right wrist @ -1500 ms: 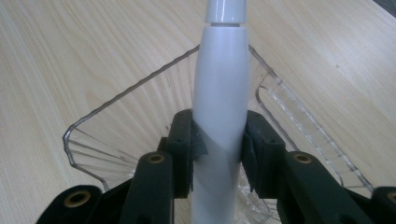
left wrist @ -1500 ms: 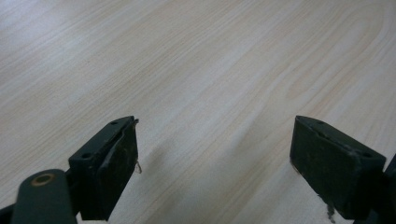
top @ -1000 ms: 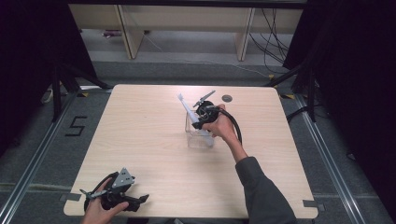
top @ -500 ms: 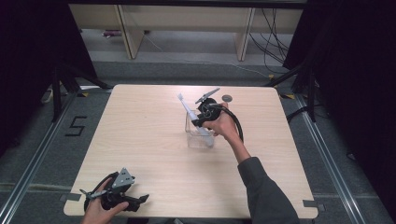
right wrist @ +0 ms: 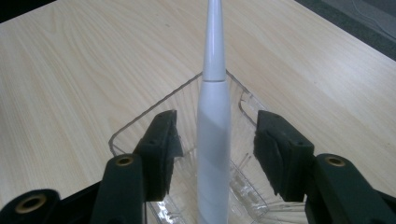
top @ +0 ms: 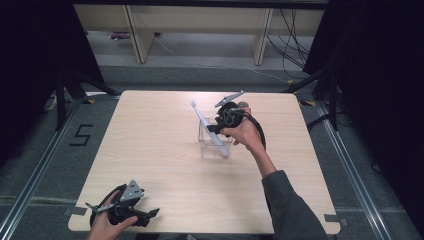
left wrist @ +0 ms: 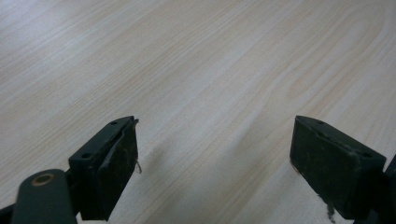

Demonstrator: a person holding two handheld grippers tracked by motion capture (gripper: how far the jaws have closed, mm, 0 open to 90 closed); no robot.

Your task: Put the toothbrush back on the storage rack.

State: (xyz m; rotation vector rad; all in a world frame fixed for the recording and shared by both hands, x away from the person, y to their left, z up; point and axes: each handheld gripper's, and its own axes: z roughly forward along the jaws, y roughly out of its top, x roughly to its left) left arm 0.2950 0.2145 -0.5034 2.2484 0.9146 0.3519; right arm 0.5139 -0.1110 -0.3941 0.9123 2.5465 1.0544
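Seemingly releasing: right gripper (right wrist: 215,154) fingers have just been opening, straddling the wand (right wrist: 213,135) leaning in the tray (right wrist: 122,135); next, withdrawing cleanly. Left gripper (left wrist: 215,163) is idling wide.

Pale matt wood-grain table (top: 150,150), clear glossy ribbed plastic container (right wrist: 140,126), smooth white glossy plastic electric toothbrush (right wrist: 214,121), worn matt black rubbery gripper pads (right wrist: 170,140)

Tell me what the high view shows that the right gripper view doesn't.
High view alone: the left hand-held gripper low at the table's near left edge, the person's sleeve, and the floor beyond. Right gripper view alone: the gap on each side between the right hand-held gripper and the white stick. Both: the stick leaning in the clear tray on the wooden table.
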